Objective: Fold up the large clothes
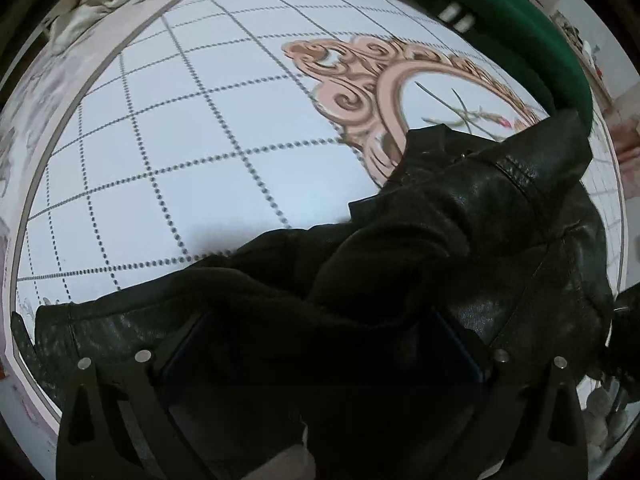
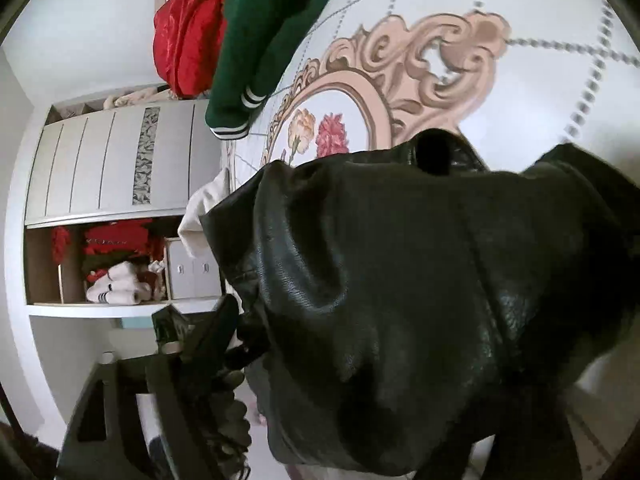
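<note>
A black leather jacket (image 1: 500, 220) hangs bunched over the bed's patterned sheet (image 1: 180, 140). In the left wrist view my left gripper (image 1: 320, 360) has its fingers (image 1: 460, 340) spread around a thick fold of the jacket, which fills the gap between them. In the right wrist view the jacket (image 2: 400, 280) drapes over my right gripper (image 2: 352, 380) and hides its tips; only the left finger (image 2: 172, 400) shows. The jacket is held above the sheet (image 2: 540, 92).
A green garment with white-striped cuffs (image 1: 500, 16) (image 2: 264, 40) lies at the far side of the bed. A red cloth (image 2: 188, 36) sits beyond it. A cream blanket (image 1: 100, 4) lies at the far left. A wardrobe with shelves (image 2: 116, 208) stands beside the bed.
</note>
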Tool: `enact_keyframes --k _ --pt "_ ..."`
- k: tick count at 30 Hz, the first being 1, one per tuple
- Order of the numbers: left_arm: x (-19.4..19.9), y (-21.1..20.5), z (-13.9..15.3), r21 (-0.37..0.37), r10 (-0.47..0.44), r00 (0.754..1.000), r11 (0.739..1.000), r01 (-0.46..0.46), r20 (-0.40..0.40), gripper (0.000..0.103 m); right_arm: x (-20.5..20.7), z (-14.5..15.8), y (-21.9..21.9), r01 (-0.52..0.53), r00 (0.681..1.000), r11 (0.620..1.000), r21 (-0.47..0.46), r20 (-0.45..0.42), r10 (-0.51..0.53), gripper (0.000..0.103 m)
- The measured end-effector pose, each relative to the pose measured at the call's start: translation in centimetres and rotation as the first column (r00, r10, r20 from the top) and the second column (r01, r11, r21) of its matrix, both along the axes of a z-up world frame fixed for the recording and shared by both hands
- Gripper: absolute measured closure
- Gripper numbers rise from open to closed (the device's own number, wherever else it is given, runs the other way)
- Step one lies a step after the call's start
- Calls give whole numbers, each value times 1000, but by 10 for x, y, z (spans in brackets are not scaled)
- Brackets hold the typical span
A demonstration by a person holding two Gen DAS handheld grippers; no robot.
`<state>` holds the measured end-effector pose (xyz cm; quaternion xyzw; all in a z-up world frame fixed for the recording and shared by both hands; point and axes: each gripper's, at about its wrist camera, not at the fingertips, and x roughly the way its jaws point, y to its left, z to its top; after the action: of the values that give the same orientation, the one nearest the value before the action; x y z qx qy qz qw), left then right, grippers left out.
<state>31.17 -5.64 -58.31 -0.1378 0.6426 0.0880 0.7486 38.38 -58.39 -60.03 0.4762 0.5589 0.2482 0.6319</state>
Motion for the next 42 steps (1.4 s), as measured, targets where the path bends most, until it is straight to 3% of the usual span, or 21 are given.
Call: enact_keyframes --k 1,2,6,12,17,21,26,29,31,36,39,42 --pt "1 3 -1 -10 7 1000 1000 -8 -2 0 1 -2 1 8 1000 1000 -20 -25 -9 77" --pt "1 4 -1 -15 8 1000 1000 -8 -7 0 3 1 -2 28 999 999 -17 -33 -29 84" --pt "5 -4 -1 -18 -28 1000 999 28 4 0 -12 39 -1 104 995 993 -51 7 -104 88" --pt "27 -33 -6 -91 -128 991 987 130 25 0 -38 124 -4 166 982 973 -161 120 -148 88" --pt "45 -48 -8 -135 -170 983 975 177 62 0 -38 181 14 109 970 938 -328 239 -29 88" --pt "46 -41 -7 -186 -148 985 969 161 84 0 -28 214 55 31 950 886 -463 290 118 88" --pt "22 29 3 -248 -28 997 968 46 76 0 -32 249 113 -57 892 788 -613 323 316 88" --pt "-21 95 32 -227 104 989 971 -78 101 0 -45 268 160 -106 833 707 -699 326 448 88" --pt "-55 141 49 -176 180 978 971 -159 106 0 -53 277 202 -136 780 642 -755 318 539 88" --pt "-159 261 86 -48 372 923 928 -369 94 0 -98 274 316 -205 598 476 -855 275 753 88" --pt "-199 276 100 2 430 897 902 -432 101 0 -143 240 377 -297 492 379 -876 200 847 88" --pt "-220 291 114 49 452 884 887 -460 116 0 -195 189 422 -412 384 243 -878 74 920 85"
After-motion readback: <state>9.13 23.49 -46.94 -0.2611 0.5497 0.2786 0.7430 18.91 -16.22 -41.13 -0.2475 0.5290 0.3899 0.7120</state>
